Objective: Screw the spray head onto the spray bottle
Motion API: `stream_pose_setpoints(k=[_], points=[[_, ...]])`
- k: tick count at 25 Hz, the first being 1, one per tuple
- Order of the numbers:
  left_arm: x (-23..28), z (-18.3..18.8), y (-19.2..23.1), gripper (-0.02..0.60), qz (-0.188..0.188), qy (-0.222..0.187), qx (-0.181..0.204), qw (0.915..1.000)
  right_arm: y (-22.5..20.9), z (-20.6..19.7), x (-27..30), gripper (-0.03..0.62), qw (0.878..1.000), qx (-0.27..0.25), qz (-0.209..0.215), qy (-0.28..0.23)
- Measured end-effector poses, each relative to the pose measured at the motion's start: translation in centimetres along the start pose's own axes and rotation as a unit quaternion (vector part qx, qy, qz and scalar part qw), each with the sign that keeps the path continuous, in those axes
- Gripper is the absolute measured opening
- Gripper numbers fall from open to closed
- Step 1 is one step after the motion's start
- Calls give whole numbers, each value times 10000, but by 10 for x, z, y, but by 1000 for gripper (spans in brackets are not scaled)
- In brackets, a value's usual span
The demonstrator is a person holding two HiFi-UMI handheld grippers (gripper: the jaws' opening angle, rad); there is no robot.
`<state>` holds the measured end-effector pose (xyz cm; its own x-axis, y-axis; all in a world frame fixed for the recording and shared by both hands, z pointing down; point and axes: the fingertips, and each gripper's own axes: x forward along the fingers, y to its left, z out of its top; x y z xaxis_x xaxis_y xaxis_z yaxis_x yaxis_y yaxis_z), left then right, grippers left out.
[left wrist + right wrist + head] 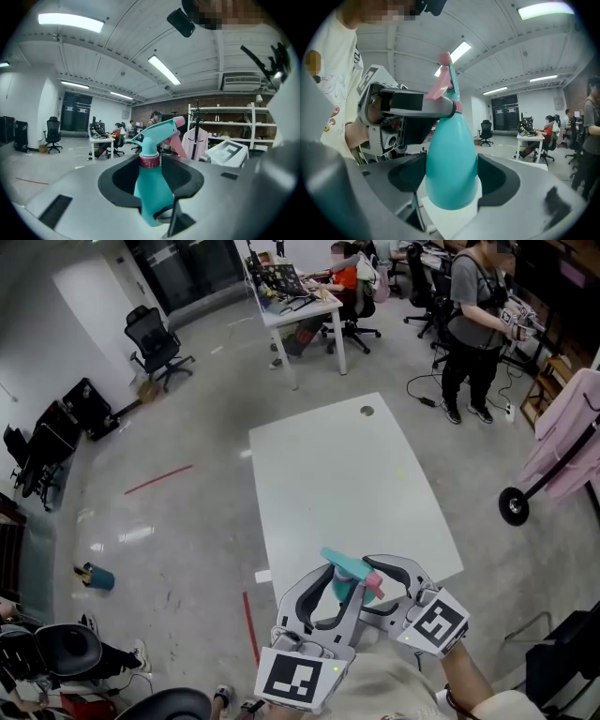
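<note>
Grey concrete floor [178, 521] and a white table [356, 474] lie below me, and I have the spray bottle [451, 159] up in the air over the table's near end.

My right gripper [452, 185] is closed on the bottle's fat teal body, which fills the space between its jaws and touches both. The spray head [157, 133] sits on top of the bottle with its pink trigger [436, 89] hanging beside the neck. My left gripper [151, 180] reaches in from the other side at the level of the pink collar [149, 161]. Its jaws stand partly apart around the neck, a gap showing on either side, so it grips nothing.
</note>
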<state>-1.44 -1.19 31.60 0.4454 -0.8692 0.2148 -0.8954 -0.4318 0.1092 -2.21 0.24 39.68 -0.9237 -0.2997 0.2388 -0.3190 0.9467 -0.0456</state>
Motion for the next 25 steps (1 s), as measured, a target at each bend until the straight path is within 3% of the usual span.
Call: stream_pose_setpoints(k=[5,7,10,15,20,23,25], points=[[-6,3,-2,143,-884,90,-43,9960,3,3,-2,350,9993,138,319,-119],[-5,1,-1,143,-1012,178,6,9947,4,-1,-3,350,9991,142,396,-93],[0,2,2,143,-706,95,245,9972,-6,-5,-4,350,9996,190,225,-43],[-12,4,8,156,-214,-138,22,9997,-19,-1,-7,348,9991,350,-39,-247],[-17,-14,24,153,190,-149,99,9997,-29,-4,-8,348,9988,220,-272,-337],[-23,-20,35,7,475,-246,-28,9986,-28,-11,-7,350,9989,237,-327,-253],[-23,-29,36,5,506,-166,-81,9985,-26,-16,-9,348,9988,244,-344,-232]])
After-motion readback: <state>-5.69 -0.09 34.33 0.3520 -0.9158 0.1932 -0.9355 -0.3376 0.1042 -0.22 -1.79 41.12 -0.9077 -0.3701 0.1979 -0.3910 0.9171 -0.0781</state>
